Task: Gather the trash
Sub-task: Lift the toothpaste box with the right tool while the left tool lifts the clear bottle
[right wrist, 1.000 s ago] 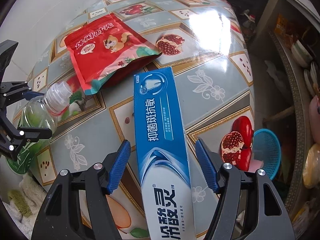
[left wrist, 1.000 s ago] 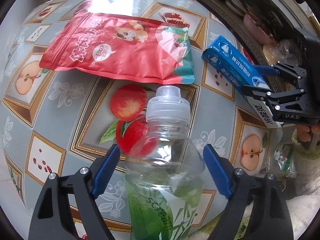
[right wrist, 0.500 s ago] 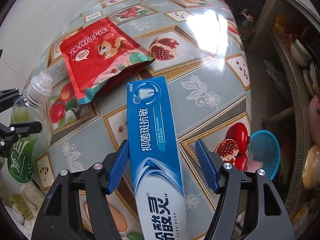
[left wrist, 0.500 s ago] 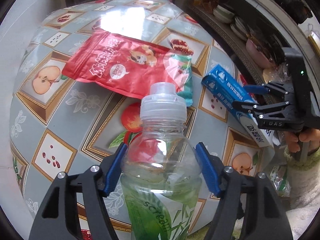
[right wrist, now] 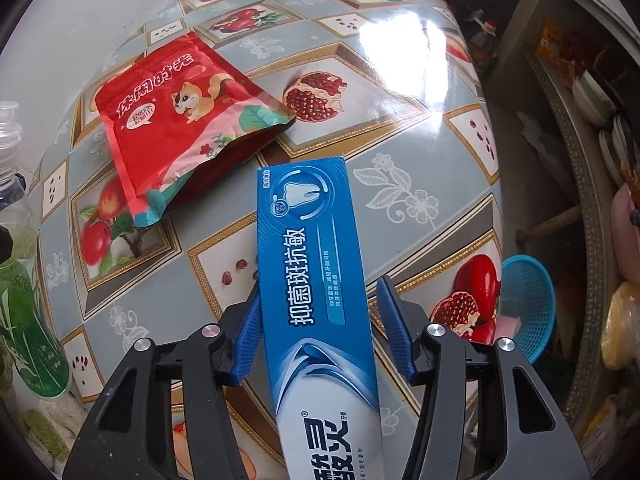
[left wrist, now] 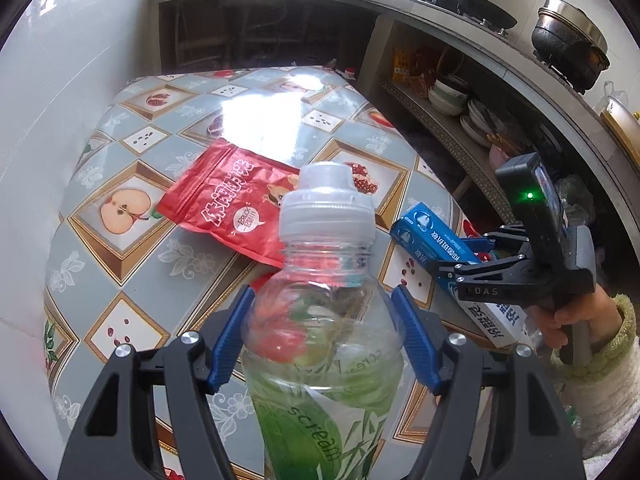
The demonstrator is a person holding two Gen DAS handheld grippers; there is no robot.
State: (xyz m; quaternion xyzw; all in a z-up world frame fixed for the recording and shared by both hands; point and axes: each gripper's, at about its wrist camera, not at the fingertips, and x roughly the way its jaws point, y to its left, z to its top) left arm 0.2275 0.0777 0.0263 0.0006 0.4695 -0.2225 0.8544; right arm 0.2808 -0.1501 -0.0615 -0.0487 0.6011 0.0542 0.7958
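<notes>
A clear plastic bottle (left wrist: 320, 340) with a green label and a white cap stands between the pads of my left gripper (left wrist: 320, 300), which is shut on its shoulder and holds it above the table (left wrist: 132, 272). The bottle also shows at the left edge of the right wrist view (right wrist: 24, 300). A blue toothpaste box (right wrist: 316, 272) lies on the table between the fingers of my right gripper (right wrist: 319, 286). Its jaws are closing; the left pad meets the box and a small gap remains at the right pad. A red snack pouch (right wrist: 180, 120) lies flat beyond both.
The table carries a fruit-patterned cloth and stands against a white wall (left wrist: 60, 100) on the left. A blue plastic basket (right wrist: 528, 304) sits below the table's right edge. Shelves with bowls (left wrist: 452, 100) and a counter with a dark pot (left wrist: 568, 48) run along the right.
My left jaws narrowed onto the bottle, then rose with it and tipped upward, bringing the shelves into view. My right jaws narrowed around the toothpaste box, which stays on the table.
</notes>
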